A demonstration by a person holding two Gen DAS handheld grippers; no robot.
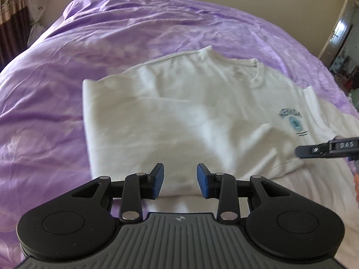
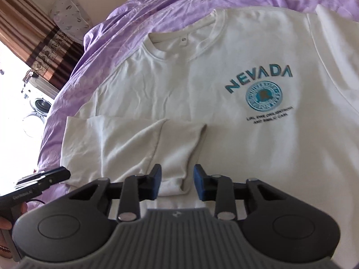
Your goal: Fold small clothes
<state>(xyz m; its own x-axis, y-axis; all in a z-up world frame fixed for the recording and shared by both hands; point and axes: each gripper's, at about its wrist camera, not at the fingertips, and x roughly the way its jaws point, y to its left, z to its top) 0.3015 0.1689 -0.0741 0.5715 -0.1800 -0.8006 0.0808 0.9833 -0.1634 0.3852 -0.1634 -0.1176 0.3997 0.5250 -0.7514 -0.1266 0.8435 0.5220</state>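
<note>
A white T-shirt (image 1: 179,116) with a teal NEVADA print (image 2: 260,78) lies face up on the purple bedspread (image 1: 56,112). One side is folded inward, and its sleeve (image 2: 139,143) lies across the body. My left gripper (image 1: 180,182) is open just above the shirt's near folded edge, with nothing pinched between the blue pads. My right gripper (image 2: 178,183) is open over the folded sleeve's cuff; cloth lies under the gap, and the pads stand apart from it. In the left wrist view the right gripper's fingers (image 1: 301,152) come in from the right near the shirt's edge.
The bedspread (image 2: 134,11) is wrinkled and surrounds the shirt. A patterned pillow (image 2: 69,13) and brown curtains (image 2: 33,33) stand beyond the bed's far left. A washing machine (image 2: 40,105) sits below them. A mirrored door (image 1: 341,33) stands at the right.
</note>
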